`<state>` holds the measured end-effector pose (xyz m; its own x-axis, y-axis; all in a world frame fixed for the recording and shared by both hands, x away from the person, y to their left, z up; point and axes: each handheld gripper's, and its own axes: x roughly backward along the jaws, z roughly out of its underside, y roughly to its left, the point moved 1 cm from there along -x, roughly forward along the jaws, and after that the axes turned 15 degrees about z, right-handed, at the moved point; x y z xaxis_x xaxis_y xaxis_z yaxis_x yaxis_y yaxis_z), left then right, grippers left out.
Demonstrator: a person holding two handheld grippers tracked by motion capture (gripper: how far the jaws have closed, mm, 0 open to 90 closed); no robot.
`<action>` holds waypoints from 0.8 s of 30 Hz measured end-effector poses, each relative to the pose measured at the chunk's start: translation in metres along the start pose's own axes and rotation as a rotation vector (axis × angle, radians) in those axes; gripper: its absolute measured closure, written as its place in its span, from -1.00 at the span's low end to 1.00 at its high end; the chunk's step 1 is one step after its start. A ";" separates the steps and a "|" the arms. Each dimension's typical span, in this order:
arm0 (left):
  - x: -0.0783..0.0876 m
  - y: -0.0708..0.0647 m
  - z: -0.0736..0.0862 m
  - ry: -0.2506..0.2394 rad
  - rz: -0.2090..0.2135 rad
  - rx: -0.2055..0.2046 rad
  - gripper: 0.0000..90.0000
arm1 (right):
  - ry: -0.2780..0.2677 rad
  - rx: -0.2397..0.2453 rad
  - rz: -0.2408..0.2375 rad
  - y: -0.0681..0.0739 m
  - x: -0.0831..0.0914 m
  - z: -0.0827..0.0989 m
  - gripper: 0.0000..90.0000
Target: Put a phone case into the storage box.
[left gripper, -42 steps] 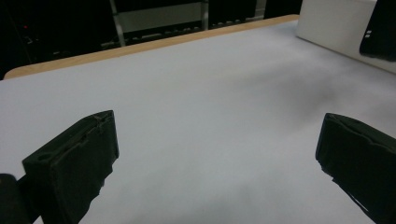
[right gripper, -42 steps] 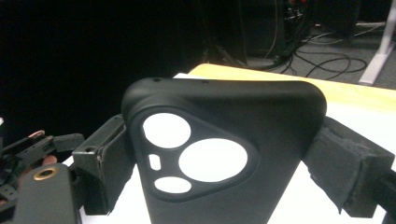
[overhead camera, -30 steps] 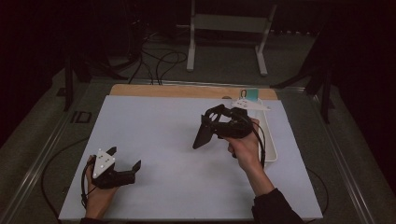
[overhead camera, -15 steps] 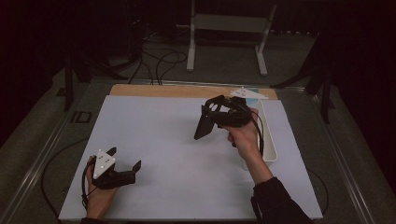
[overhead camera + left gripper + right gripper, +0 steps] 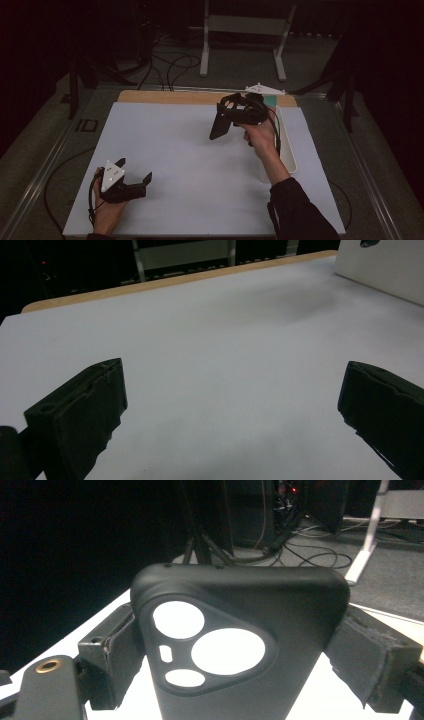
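Note:
A black phone case (image 5: 240, 645) with round camera cut-outs is clamped between the jaws of my right gripper (image 5: 235, 650). From the high view the right gripper (image 5: 226, 116) hangs above the white mat near its far right, the case (image 5: 219, 125) pointing down and left. My left gripper (image 5: 136, 184) rests low at the mat's near left corner, open, nothing between its jaws. The left gripper view looks past its own two fingertips (image 5: 85, 410) over bare white mat (image 5: 215, 355).
A long white tray (image 5: 286, 145) lies along the mat's right edge, just behind my right hand, and its wall (image 5: 385, 270) shows at the top right of the left gripper view. A wooden strip (image 5: 165, 97) borders the far edge. A white stand (image 5: 245, 35) and cables lie on the floor beyond.
My right gripper has lifted and drawn slightly back toward the far edge, carrying the phone case. The left gripper has stayed where it was.

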<state>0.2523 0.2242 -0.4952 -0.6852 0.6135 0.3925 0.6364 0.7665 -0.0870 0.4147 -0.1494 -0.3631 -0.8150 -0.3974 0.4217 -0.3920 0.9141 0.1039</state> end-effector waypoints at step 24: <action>-0.003 0.000 0.001 0.011 -0.008 -0.010 -1.00 | 0.009 0.028 0.103 -0.035 -0.013 -0.020 -0.67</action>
<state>0.2536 0.2225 -0.4974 -0.6864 0.6054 0.4028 0.6346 0.7692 -0.0747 0.4476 -0.1749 -0.3543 -0.8478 -0.3002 0.4371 -0.3179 0.9475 0.0341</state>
